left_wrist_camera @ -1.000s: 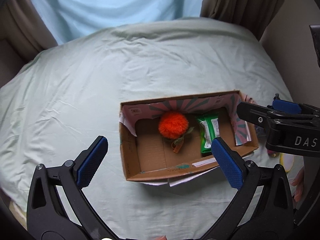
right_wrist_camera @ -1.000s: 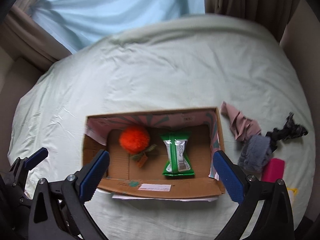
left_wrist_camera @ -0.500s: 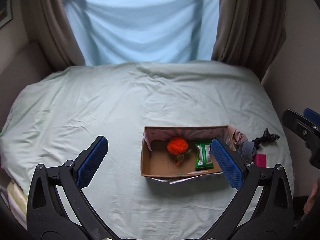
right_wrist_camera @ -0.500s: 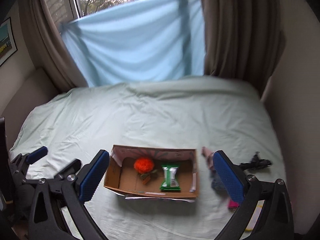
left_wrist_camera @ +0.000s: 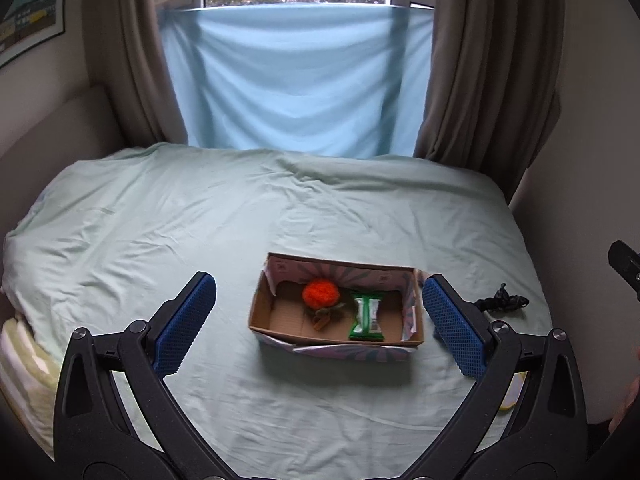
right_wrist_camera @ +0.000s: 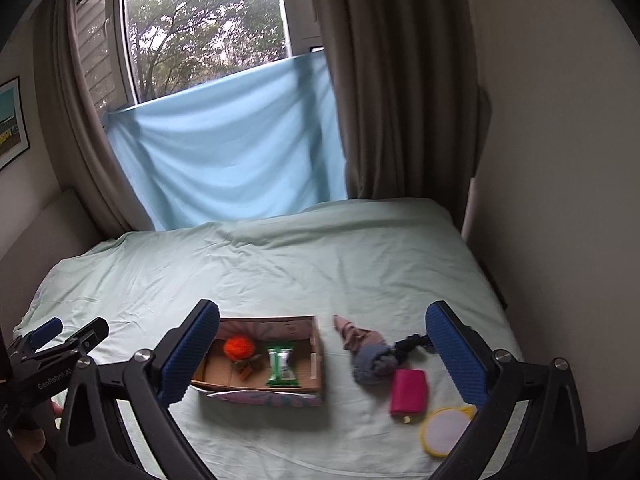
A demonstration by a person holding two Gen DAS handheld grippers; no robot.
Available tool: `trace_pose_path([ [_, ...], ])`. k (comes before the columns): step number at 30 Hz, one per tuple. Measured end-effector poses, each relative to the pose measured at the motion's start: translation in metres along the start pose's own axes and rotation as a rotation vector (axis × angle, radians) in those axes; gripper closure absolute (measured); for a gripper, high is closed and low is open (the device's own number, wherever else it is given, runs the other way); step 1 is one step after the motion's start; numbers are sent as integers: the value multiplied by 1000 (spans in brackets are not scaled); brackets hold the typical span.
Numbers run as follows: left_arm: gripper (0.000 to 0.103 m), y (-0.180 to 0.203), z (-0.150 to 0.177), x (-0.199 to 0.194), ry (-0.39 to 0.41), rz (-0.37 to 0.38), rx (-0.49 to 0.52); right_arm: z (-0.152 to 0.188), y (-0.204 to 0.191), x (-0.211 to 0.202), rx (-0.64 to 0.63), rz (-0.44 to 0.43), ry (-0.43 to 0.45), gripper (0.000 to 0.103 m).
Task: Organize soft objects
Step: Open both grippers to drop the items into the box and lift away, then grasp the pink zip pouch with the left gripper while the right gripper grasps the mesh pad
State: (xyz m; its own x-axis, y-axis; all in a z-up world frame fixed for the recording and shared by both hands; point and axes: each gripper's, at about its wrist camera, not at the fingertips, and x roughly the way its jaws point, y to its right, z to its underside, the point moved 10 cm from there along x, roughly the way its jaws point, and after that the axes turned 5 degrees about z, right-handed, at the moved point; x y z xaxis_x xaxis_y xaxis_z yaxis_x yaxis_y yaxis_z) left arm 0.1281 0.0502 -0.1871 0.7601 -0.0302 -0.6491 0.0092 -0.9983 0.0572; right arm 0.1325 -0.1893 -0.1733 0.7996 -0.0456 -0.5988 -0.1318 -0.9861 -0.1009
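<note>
An open cardboard box [right_wrist_camera: 316, 356] holds an orange pompom [right_wrist_camera: 238, 347] and green packet [right_wrist_camera: 282, 368]. Right of the box are laid a pink cloth [right_wrist_camera: 354, 334], grey sock [right_wrist_camera: 372, 364], magenta pouch [right_wrist_camera: 408, 396] and yellow-rimmed pad [right_wrist_camera: 444, 428].

bed sheet [left_wrist_camera: 200, 220]: pale green | window cloth [left_wrist_camera: 296, 80]: blue | curtains [right_wrist_camera: 396, 100]: brown | wall picture [left_wrist_camera: 28, 16]

White lettering reading "GenRobot.AI" is showing along the black body of the left gripper [right_wrist_camera: 68, 333] in the right wrist view. The green packet [right_wrist_camera: 282, 368] in the cardboard box [right_wrist_camera: 316, 360] is carrying a white label whose print is staying too small and blurred to read, and the framed picture [left_wrist_camera: 30, 8] on the wall is bearing marks that cannot be made out.
</note>
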Motion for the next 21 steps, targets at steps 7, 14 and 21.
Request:
trace_pose_path([
  [7,0,78,27,19,-33,55,61,20,72,-5,7,54,4,0],
  [14,0,180,82,83,-113,160,186,75,148,22,25,111,-53,0],
  [21,0,272,154,169,-243,315,323,160,203,77,77,182,-159,0],
])
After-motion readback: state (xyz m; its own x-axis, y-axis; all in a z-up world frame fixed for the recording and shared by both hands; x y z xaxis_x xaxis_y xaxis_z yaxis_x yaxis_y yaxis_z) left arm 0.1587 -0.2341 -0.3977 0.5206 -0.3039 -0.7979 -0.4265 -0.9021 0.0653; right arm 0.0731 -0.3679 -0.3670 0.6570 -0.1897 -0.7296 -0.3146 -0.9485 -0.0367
